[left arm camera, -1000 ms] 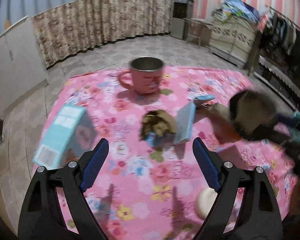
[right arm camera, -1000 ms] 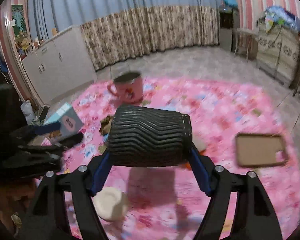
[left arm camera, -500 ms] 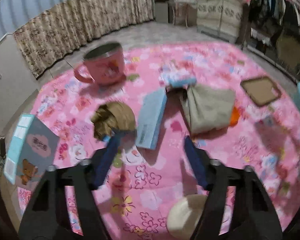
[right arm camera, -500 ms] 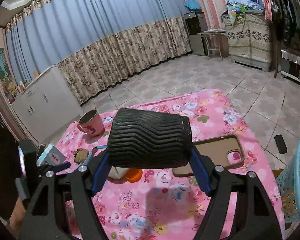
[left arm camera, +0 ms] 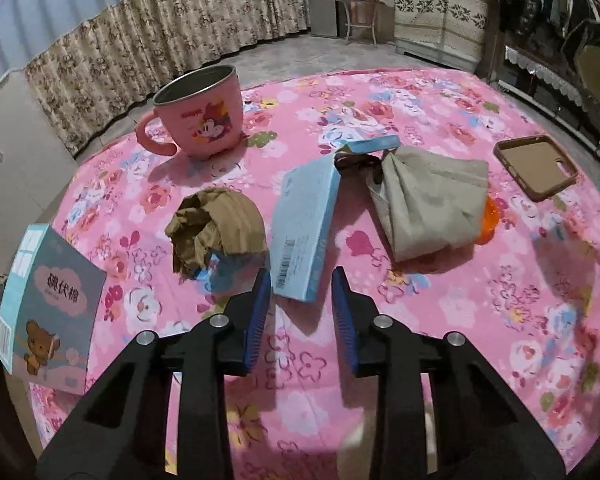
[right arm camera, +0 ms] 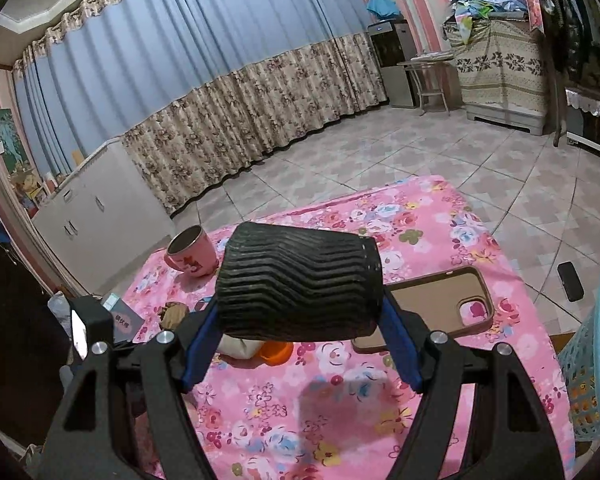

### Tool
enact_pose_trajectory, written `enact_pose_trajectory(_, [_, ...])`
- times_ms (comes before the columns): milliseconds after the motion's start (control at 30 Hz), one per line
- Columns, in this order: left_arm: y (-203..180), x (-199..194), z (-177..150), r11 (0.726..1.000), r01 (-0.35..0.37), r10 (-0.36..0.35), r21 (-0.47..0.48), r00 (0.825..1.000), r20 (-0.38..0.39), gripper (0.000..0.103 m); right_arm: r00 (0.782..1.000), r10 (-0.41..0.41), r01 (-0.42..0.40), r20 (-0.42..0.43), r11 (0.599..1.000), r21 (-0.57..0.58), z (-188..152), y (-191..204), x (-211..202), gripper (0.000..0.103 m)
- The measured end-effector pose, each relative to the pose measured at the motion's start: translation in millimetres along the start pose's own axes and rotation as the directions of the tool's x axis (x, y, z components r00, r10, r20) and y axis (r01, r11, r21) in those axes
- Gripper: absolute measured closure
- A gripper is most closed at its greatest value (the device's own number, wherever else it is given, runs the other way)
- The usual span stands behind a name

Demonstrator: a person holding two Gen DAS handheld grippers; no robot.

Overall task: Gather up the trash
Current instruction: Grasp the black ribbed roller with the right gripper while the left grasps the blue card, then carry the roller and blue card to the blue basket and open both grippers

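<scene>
My right gripper [right arm camera: 300,320] is shut on a black ribbed paper cup [right arm camera: 298,284], held sideways above the pink floral table [right arm camera: 340,420]. A light-blue mesh basket [right arm camera: 592,364] stands at the table's right edge. My left gripper [left arm camera: 301,304] is open and empty, low over the table. The near end of a flat light-blue box [left arm camera: 304,228] lies just beyond its fingertips. A crumpled brown paper wad [left arm camera: 216,232] lies left of the box, and a beige crumpled bag [left arm camera: 428,200] over something orange lies to the right.
A pink Minnie mug [left arm camera: 200,116] stands at the far left of the table. A brown phone case [left arm camera: 536,168] lies at the right. A grey and teal box with a bear [left arm camera: 48,308] lies at the left edge. A round white object shows dimly below my left gripper.
My left gripper has narrowed its jaws and come in close to the light-blue box. My right gripper has carried the black cup up and to the right, toward the basket side.
</scene>
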State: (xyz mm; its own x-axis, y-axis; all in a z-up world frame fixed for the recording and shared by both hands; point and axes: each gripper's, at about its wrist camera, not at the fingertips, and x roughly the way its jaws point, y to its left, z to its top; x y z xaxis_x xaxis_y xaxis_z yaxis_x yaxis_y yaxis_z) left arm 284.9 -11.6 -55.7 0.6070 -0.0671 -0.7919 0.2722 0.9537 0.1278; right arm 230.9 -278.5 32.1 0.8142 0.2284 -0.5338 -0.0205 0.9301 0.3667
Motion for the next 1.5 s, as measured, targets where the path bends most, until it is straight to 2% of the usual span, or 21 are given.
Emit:
enact_pose_trajectory(33, [0.5, 1.4, 1.5, 1.0, -0.012, 0.012, -0.004, 1.0, 0.003, 0.073, 1.0, 0.001, -0.001, -0.004, 1.0, -0.001, -0.1, -0.2, 1.1, 0.031])
enact_pose_trajectory(100, [1.7, 0.7, 4.6, 1.0, 0.002, -0.001, -0.02, 1.0, 0.016, 0.085, 1.0, -0.003, 0.003, -0.006, 1.0, -0.007, -0.4, 0.6, 1.3, 0.031])
enact_pose_trajectory(133, [2.6, 0.2, 5.9, 1.0, 0.003, -0.003, -0.023, 1.0, 0.025, 0.087, 1.0, -0.005, 0.005, -0.008, 1.0, -0.011, -1.1, 0.6, 1.7, 0.031])
enact_pose_trajectory(167, [2.0, -2.2, 7.0, 1.0, 0.002, -0.001, -0.023, 0.999, 0.037, 0.095, 1.0, -0.006, 0.006, -0.009, 1.0, -0.014, -1.5, 1.2, 1.4, 0.031])
enact_pose_trajectory(200, [1.5, -5.2, 7.7, 1.0, 0.012, -0.011, -0.025, 0.999, 0.047, 0.096, 1.0, -0.009, 0.009, -0.009, 1.0, -0.016, -2.1, 1.6, 1.0, 0.031])
enact_pose_trajectory(333, [3.0, -17.0, 9.8, 0.998, 0.048, -0.045, -0.038, 0.995, 0.084, 0.096, 1.0, -0.021, 0.021, -0.011, 0.999, -0.04, -4.1, 4.0, 0.9, 0.031])
enact_pose_trajectory(433, [8.9, -30.9, 10.9, 0.993, 0.079, -0.068, -0.085, 0.99, 0.123, 0.096, 1.0, -0.026, 0.025, -0.01, 0.998, -0.057, -5.6, 6.3, -0.3, 0.031])
enact_pose_trajectory(567, [13.4, -51.7, 10.9, 0.991, 0.065, -0.044, -0.119, 0.984, 0.172, 0.096, 1.0, -0.022, 0.022, 0.002, 0.998, -0.065, -6.1, 8.9, -5.1, 0.031])
enact_pose_trajectory(700, [11.8, -67.9, 13.5, 0.984, 0.092, -0.057, -0.151, 0.974, 0.221, 0.096, 0.999, -0.036, 0.038, 0.027, 0.996, -0.077, -5.5, 8.4, -14.4, 0.031])
enact_pose_trajectory(767, [8.0, -73.9, 16.5, 0.984, 0.093, -0.055, -0.152, 0.969, 0.241, 0.096, 0.996, -0.084, 0.088, 0.043, 0.99, -0.108, -3.9, 4.9, -24.2, 0.031])
enact_pose_trajectory(833, [3.9, -84.3, 19.6, 0.983, 0.101, -0.056, -0.151, 0.96, 0.274, 0.096, 0.985, -0.142, 0.154, 0.094, 0.978, -0.137, 0.7, -1.5, -41.9, 0.031])
enact_pose_trajectory(900, [-2.0, -92.3, 21.9, 0.982, 0.121, -0.072, -0.148, 0.951, 0.301, 0.096, 0.976, -0.171, 0.188, 0.135, 0.975, -0.12, 6.3, -14.6, -59.9, 0.031])
enact_pose_trajectory(933, [-4.4, -95.3, 24.4, 0.981, 0.13, -0.079, -0.147, 0.947, 0.311, 0.096, 0.965, -0.206, 0.223, 0.163, 0.97, -0.096, 5.7, -25.3, -72.4, 0.031])
enact_pose_trajectory(1000, [-13.4, -98.9, 29.9, 0.976, 0.167, -0.112, -0.143, 0.938, 0.328, 0.096, 0.923, -0.315, 0.339, 0.221, 0.937, -0.082, -4.8, -45.6, -95.2, 0.031])
enact_pose_trajectory(1133, [-57.4, -105.7, 37.7, 0.955, 0.279, -0.23, -0.1, 0.91, 0.344, 0.096, 0.857, -0.456, 0.483, 0.241, 0.874, -0.06, -4.0, -82.8, -122.5, 0.031])
enact_pose_trajectory(1200, [-88.7, -111.1, 39.8, 0.954, 0.295, -0.258, -0.055, 0.9, 0.352, 0.096, 0.844, -0.466, 0.494, 0.265, 0.868, -0.045, -0.3, -97.7, -140.1, 0.031])
enact_pose_trajectory(1333, [-172.1, -115.1, 51.4, 0.942, 0.331, -0.332, 0.06, 0.885, 0.328, 0.096, 0.784, -0.538, 0.573, 0.31, 0.819, -0.026, 0.9, -139.1, -178.9, 0.031])
enact_pose_trajectory(1433, [-225.6, -115.1, 63.4, 0.921, 0.376, -0.388, 0.101, 0.867, 0.313, 0.096, 0.765, -0.587, 0.592, 0.263, 0.803, 0.07, 4.3, -172.2, -191.5, 0.031])
enact_pose_trajectory(1500, [-263.0, -108.1, 71.3, 0.897, 0.424, -0.442, 0.126, 0.848, 0.292, 0.096, 0.744, -0.622, 0.62, 0.245, 0.779, 0.095, 3.2, -182.9, -196.8, 0.031])
